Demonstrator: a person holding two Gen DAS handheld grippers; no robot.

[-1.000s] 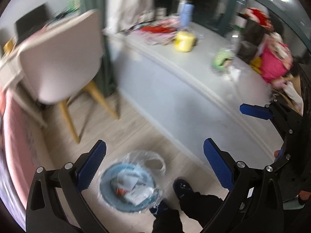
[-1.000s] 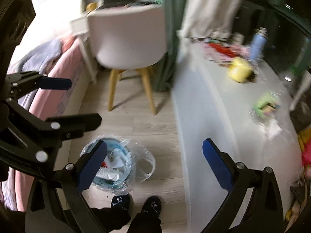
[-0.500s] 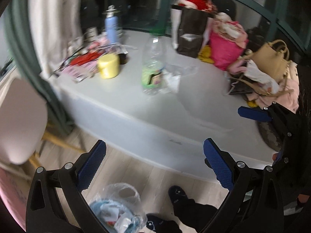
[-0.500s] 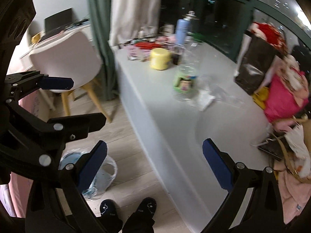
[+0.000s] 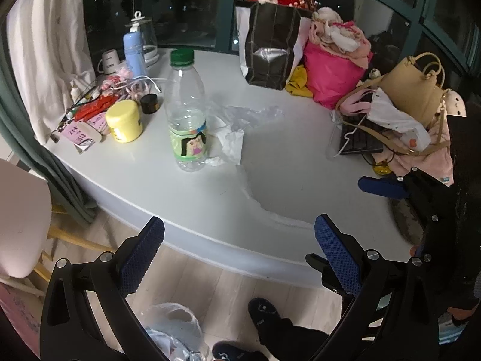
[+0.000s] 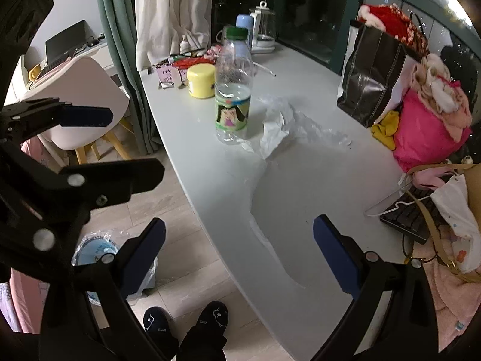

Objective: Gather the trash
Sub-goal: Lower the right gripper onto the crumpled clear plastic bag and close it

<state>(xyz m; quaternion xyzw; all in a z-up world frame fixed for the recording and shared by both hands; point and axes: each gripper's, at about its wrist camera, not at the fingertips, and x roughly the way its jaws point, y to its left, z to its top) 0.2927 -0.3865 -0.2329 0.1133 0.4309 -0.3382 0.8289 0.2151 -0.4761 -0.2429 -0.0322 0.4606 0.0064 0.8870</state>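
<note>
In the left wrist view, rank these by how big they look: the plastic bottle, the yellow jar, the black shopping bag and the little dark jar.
1. black shopping bag
2. plastic bottle, though it stands nearer the camera, so its true size against the bag is unsure
3. yellow jar
4. little dark jar

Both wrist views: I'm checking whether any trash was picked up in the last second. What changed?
Both grippers swung up from the floor bin to the counter; the left gripper and right gripper stayed open and empty. Bottle, crumpled plastic and yellow jar kept their places. Nothing was grasped or released.
</note>
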